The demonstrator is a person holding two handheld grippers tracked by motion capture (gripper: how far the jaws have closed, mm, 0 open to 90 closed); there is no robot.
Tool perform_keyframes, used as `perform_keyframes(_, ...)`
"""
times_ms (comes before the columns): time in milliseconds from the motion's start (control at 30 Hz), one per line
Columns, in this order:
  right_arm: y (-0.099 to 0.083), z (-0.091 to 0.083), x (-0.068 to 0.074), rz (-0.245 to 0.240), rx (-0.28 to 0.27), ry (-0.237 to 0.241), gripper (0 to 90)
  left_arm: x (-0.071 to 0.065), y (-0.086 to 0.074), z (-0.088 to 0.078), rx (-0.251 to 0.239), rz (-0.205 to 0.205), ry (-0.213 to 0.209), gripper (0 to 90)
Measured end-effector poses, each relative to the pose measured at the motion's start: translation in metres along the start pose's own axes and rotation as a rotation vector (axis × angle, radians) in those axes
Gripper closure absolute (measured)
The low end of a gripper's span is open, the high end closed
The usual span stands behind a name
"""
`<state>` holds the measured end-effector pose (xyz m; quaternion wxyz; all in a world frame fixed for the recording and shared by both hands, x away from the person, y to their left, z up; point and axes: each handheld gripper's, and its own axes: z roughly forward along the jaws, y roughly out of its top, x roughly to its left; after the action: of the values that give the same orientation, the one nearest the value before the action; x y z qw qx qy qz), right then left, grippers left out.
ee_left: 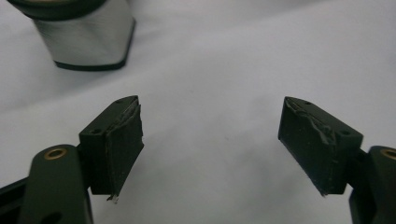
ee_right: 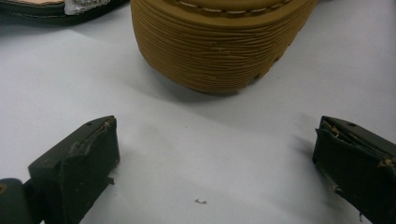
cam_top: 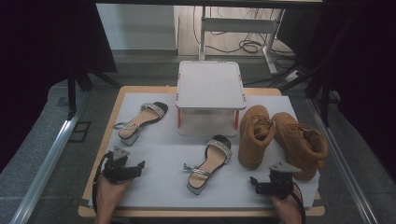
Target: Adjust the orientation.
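Both tongs rest on white sheet (cam_top: pixel 163 154) over wooden table (cam_top: pixel 122 91).

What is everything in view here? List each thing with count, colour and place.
sandals: 2, black with silver straps and tan insoles; one at the far left of the mat, one near the middle front
boots: 2, tan; side by side at the right of the mat
rack: 1, white with red legs; at the far middle of the table
mat: 1, pale grey; covers most of the table
table: 1, light wood; edge shows around the mat
left gripper: 1, black; front left, jaws apart with nothing between them
right gripper: 1, black; front right, jaws apart, facing a boot's toe, nothing between them
hands: 2; at the bottom edge, one on each gripper
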<state>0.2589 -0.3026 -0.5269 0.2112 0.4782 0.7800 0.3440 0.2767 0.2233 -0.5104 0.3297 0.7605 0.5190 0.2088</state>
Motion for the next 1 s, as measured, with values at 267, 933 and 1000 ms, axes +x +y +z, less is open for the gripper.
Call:
perform_keyframes(267, 0.0, 0.0, 0.0, 0.0, 0.0, 0.0, 0.8, 0.02, 0.009, 0.004, -0.021, -0.022, 0.035, 23.0)
perform_keyframes(933, 0.0, 0.0, 0.0, 0.0, 0.0, 0.0, 0.8, 0.059, 0.014, 0.013, -0.054, -0.1, 0.125, 87.7)
perform_keyframes(1000, 0.0, 0.0, 0.0, 0.0, 0.0, 0.0, 0.8, 0.062, 0.015, 0.015, -0.059, -0.103, 0.141, 89.7)
